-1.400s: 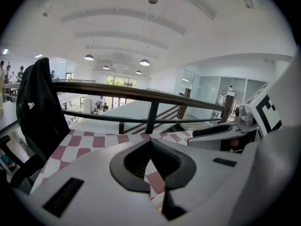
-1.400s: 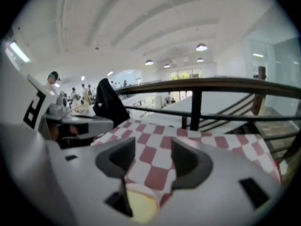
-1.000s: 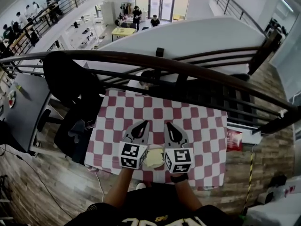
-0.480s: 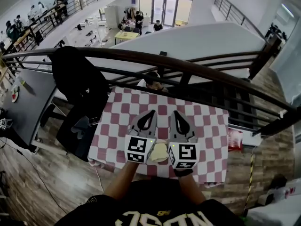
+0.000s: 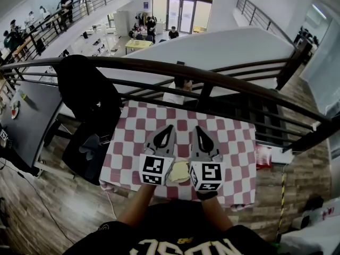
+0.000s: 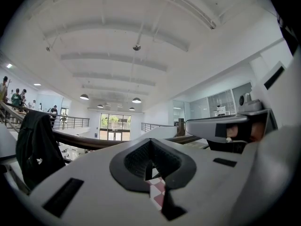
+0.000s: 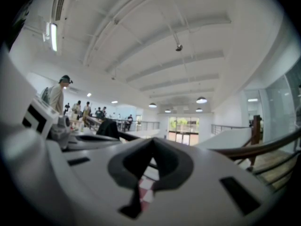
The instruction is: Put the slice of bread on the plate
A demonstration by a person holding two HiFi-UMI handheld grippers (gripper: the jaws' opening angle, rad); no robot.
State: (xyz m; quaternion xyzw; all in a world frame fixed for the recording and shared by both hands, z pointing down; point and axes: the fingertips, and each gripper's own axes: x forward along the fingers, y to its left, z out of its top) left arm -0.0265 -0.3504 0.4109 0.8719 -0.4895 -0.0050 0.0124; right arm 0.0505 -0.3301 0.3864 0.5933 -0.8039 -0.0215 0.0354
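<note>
Hovering level over the checkered table (image 5: 234,142), left gripper (image 5: 170,127) and right gripper (image 5: 198,128) are both clenched tight, nothing between either pair of jaws. Slice of bread (image 5: 179,171) sits toward the table's 6 o'clock edge, showing between the two marker cubes. What it rests on is hidden.

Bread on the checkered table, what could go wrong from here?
The bread lies close to the near edge of the table, so a nudge could drop it. The left hand-held gripper and right hand-held gripper, both shut and empty, flank it closely; lowering either might clip it. Their cubes hide its edges, so a plate cannot be confirmed.
</note>
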